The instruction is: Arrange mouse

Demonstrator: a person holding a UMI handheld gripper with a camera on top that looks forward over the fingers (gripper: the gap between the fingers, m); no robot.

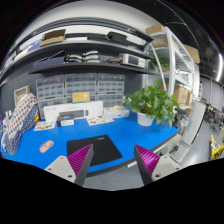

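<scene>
A black mouse pad [97,149] lies on the blue table top [130,135], just ahead of my fingers and partly behind the left one. Left of the pad, a small pale, rounded object that looks like the mouse [46,147] rests on the blue surface, well to the left of my left finger. My gripper [114,165] is open above the table's near grey edge. Its magenta pads [82,157] stand wide apart with nothing between them.
A potted green plant [152,101] stands at the back right of the table. Boxes and small bins [72,113] line the back edge under shelves [85,58] full of clutter. A metal rack [176,75] rises on the right.
</scene>
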